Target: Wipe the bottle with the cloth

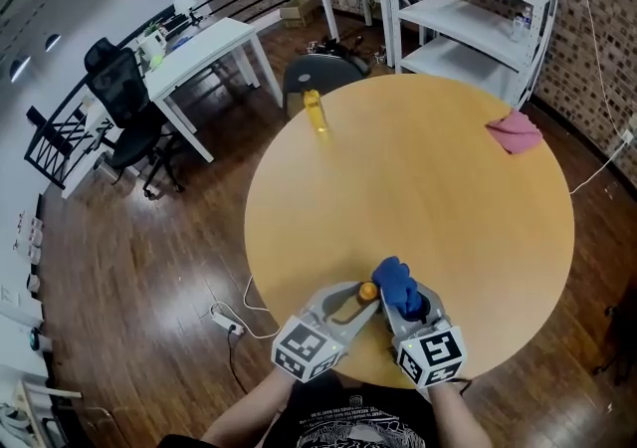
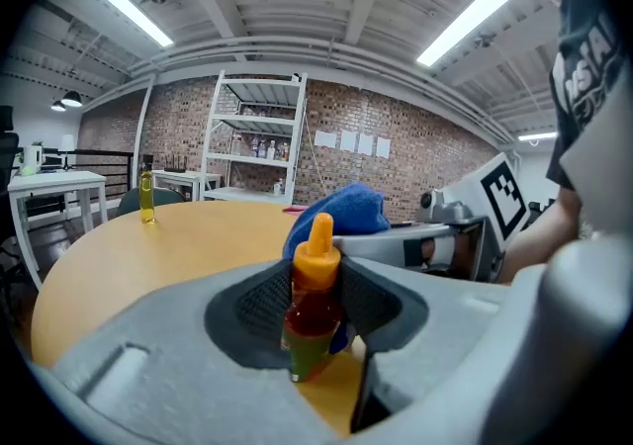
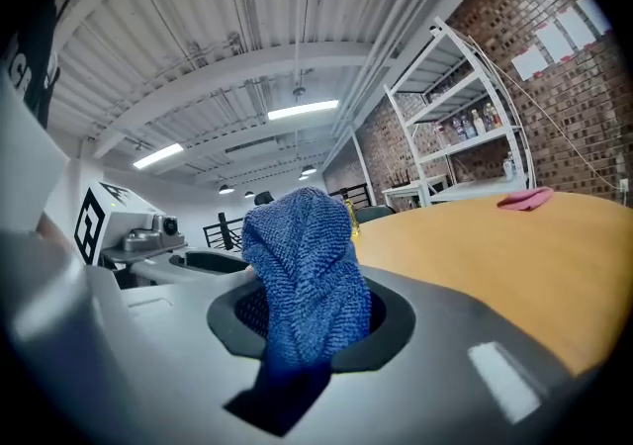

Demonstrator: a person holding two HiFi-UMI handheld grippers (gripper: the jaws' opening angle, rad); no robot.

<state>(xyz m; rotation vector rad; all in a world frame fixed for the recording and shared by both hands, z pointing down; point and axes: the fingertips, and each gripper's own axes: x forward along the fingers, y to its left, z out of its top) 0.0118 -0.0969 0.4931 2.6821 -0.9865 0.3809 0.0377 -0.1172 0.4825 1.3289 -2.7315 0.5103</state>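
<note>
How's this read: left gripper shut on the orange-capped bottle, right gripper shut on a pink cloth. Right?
Wrong colour: the right gripper view shows the right gripper shut on a blue cloth. The pink cloth lies at the far edge of the table. Rest stands.

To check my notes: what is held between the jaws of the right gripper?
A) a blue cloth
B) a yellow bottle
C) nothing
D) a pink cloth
A: the right gripper is shut on the blue cloth; the pink cloth lies far across the table.
</note>
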